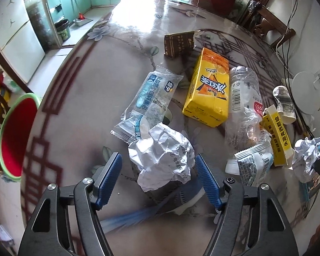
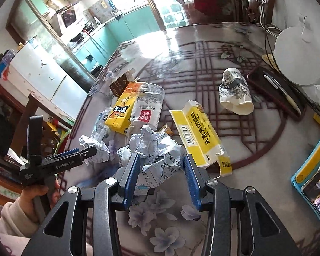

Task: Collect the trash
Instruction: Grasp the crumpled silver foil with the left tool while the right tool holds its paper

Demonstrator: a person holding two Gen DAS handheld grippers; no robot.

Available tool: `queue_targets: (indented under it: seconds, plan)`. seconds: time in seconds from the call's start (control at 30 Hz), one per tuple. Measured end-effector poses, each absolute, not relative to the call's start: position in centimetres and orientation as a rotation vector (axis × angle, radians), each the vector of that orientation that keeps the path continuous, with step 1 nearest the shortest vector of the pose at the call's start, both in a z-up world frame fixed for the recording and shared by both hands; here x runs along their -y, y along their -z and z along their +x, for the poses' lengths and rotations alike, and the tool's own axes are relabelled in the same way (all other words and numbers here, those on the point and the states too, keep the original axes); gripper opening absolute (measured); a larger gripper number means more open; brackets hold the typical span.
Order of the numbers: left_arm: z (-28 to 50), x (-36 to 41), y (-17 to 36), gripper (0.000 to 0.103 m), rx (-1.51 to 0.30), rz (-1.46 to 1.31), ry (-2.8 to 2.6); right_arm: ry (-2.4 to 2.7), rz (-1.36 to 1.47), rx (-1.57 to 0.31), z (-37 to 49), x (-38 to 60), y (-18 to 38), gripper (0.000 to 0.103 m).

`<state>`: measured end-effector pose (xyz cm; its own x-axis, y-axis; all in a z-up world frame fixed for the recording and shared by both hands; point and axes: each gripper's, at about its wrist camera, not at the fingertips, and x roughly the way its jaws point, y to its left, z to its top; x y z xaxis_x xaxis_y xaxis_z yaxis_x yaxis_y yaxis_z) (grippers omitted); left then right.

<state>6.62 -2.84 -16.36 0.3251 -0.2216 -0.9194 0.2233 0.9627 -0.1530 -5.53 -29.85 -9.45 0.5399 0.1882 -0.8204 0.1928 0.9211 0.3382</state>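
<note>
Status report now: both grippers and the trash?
Left gripper open around paper ball. Right gripper shut on second paper ball. Carton, bottle remain.

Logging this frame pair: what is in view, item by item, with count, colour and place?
crumpled paper ball: 2, white with print; one between the left fingers, one clamped in the right
drink carton: 1, yellow, mid-table
plastic bottle: 1, clear, crushed, against the carton
long wrapper: 1, clear and blue, on the carton's other side
brown packet: 1, behind the carton
opened box: 1, yellow and white, lying flat
paper cup: 1, white with dark print, on its side
basin: 1, red with a green rim, beyond the table edge
table: 1, patterned, glossy
left gripper: open
right gripper: shut on paper
hand: 1, cream sleeve, holding the left gripper
</note>
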Motion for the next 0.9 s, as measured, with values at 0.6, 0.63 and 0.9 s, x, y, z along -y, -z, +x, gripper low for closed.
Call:
queue_targets:
  seconds: [0.6,0.63,0.9]
  plan:
    - [5.5,2.2,13.9,0.034,-1.158,0.003,0.346,-0.037,0.398,-1.007,-4.6,28.7,9.0,0.041]
    - [5.3,1.9,13.4,0.034,-1.147,0.004,0.344,-0.04,0.397,-1.007,-4.5,28.6,9.0,0.041]
    - [5.3,-0.2,11.2,0.035,-1.075,-0.008,0.312,-0.08,0.369,-1.002,-3.4,26.7,8.4,0.041]
